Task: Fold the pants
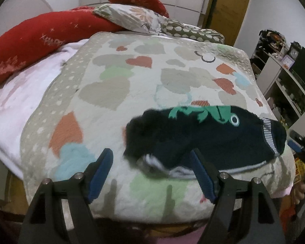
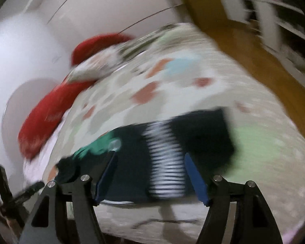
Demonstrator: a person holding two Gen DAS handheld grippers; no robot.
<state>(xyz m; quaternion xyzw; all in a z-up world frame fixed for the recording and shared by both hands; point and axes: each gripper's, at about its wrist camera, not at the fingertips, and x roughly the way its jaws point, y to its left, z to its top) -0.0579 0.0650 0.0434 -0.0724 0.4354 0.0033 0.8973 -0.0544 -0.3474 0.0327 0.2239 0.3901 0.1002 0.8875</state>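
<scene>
The pants lie bunched on the quilt near the bed's front edge, at about four o'clock in the left wrist view. They are dark, with a green appliqué along the far side and a striped band toward the right end. In the right wrist view, which is heavily smeared, the pants sit at six o'clock, the striped band running between the fingers.

The left gripper is spread wide; its right finger overlaps the near edge of the cloth, but nothing is pinched. The right gripper is also spread, with the pants showing in the gap and no pad visibly pressing on them.

The pants look folded at least once but lumpy, so the step in hand is probably flattening or setting up another fold. To do it well, each gripper should come down on a clean edge, one at the band end and one at the opposite end, pinch only the pants and not the quilt below, then lift both ends evenly so the layers stay aligned.

At eleven o'clock in the left view lie red pillows and a floral pillow; shelves stand at three o'clock.
</scene>
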